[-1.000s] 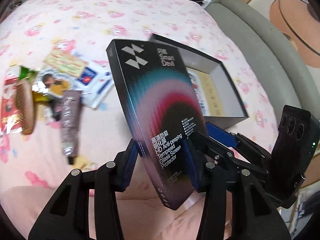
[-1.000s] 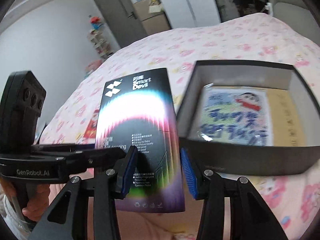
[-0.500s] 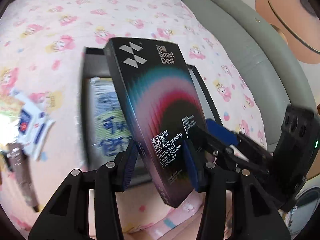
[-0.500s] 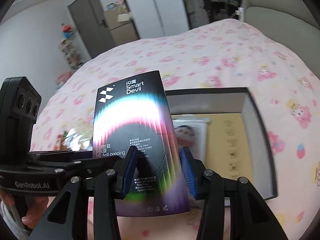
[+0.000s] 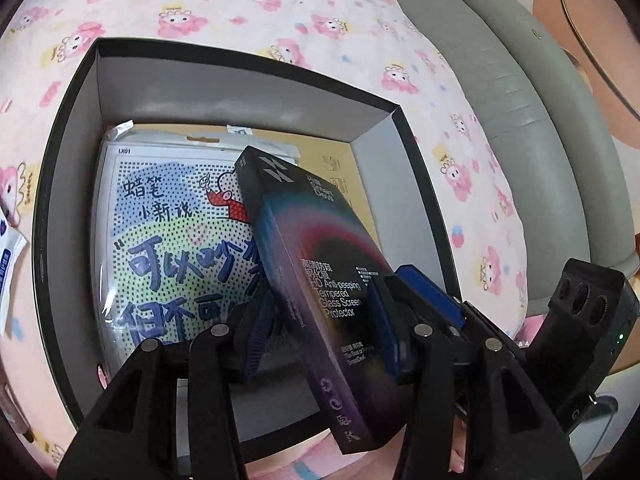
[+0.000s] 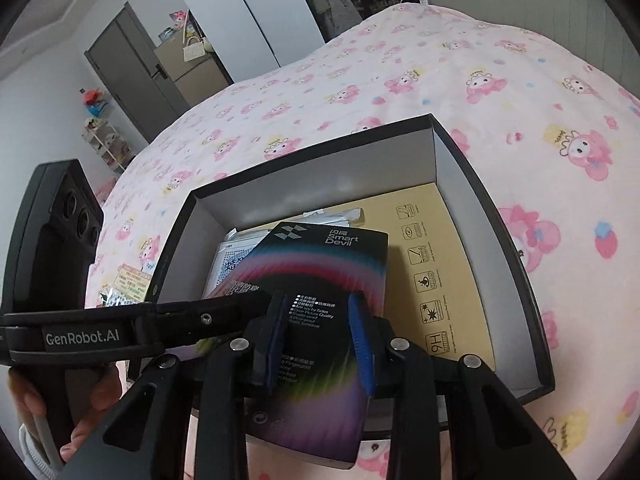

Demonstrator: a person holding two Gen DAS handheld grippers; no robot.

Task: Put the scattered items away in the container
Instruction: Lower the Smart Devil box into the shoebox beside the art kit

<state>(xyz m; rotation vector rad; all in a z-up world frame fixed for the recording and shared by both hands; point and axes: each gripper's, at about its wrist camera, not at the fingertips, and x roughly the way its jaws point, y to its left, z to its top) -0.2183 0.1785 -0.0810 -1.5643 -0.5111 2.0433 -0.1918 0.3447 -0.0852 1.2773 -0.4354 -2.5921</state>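
Both tongs, left tongs [image 5: 320, 336] and right tongs [image 6: 320, 340], clamped on screen protector box [image 6: 320, 280], tilted over open container [image 5: 72, 184], frame centre. Lower flat onto cartoon packet [image 5: 176, 248], release both together.

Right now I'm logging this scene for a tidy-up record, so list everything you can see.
screen protector box: 1, black with rainbow print, tilted over the container, held by both grippers
container: 1, black outside, grey inside, open on the bed
cartoon packet: 1, clear-wrapped, blue and green print, lying in the container
yellow card: 1, yellow with icons, on the container floor
bedspread: 1, pink cartoon print, under everything
loose packets: a few, mixed colours, on the bed left of the container
left gripper: black, blue pads, clamping the box
right gripper: black, blue pads, clamping the box
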